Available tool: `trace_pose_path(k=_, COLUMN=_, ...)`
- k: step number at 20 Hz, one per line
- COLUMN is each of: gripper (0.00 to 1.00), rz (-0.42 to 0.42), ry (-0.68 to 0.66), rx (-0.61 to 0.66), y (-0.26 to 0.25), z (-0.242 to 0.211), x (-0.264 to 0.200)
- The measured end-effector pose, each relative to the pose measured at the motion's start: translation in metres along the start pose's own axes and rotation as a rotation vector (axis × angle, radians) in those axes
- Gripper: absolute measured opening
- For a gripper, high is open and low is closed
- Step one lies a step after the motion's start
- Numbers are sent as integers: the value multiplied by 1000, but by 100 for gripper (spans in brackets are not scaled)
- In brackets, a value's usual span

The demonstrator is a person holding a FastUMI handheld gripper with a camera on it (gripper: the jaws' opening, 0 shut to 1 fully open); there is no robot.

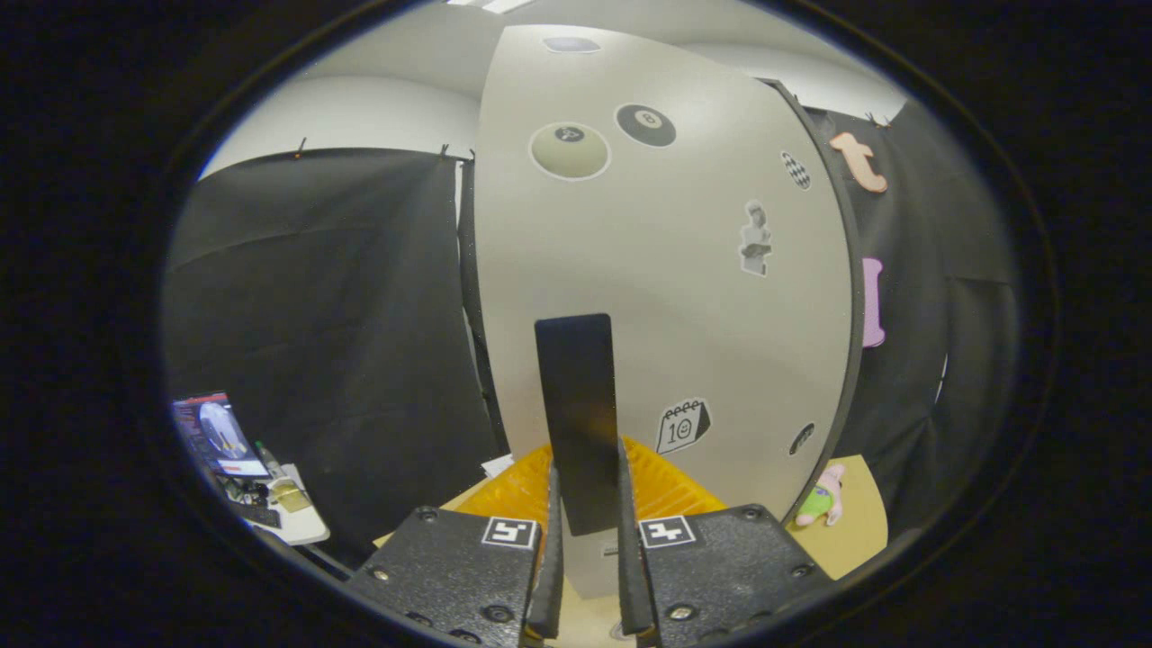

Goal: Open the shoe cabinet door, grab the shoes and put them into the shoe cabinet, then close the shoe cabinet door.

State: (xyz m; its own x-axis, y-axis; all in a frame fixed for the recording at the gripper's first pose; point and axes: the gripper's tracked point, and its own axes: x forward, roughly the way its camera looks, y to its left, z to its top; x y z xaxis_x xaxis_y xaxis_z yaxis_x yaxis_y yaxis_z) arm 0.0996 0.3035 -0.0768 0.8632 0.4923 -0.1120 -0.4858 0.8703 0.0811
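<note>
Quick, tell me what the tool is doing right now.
Tool: shut on the door handle of the shoe cabinet door, one finger on each side.

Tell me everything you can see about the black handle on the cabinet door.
The handle is a flat, dark, smooth upright slab, taller than wide, standing out from the pale sticker-covered cabinet door. Its lower part sits between the tongs, whose fingers press on both faces. An orange-yellow ribbed thing lies behind its base.

Tongs (589,549), textured blocks, square tags, round screws
</note>
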Motion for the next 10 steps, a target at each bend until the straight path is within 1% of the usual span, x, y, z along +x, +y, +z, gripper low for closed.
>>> trace_pose_path(k=5, gripper=28, rz=6, ry=4, rx=-9, y=-17, z=-3, x=-24)
trace_pose_path(k=10, gripper=28, rz=-45, ry=7, rx=-27, y=-36, z=-6, x=-56)
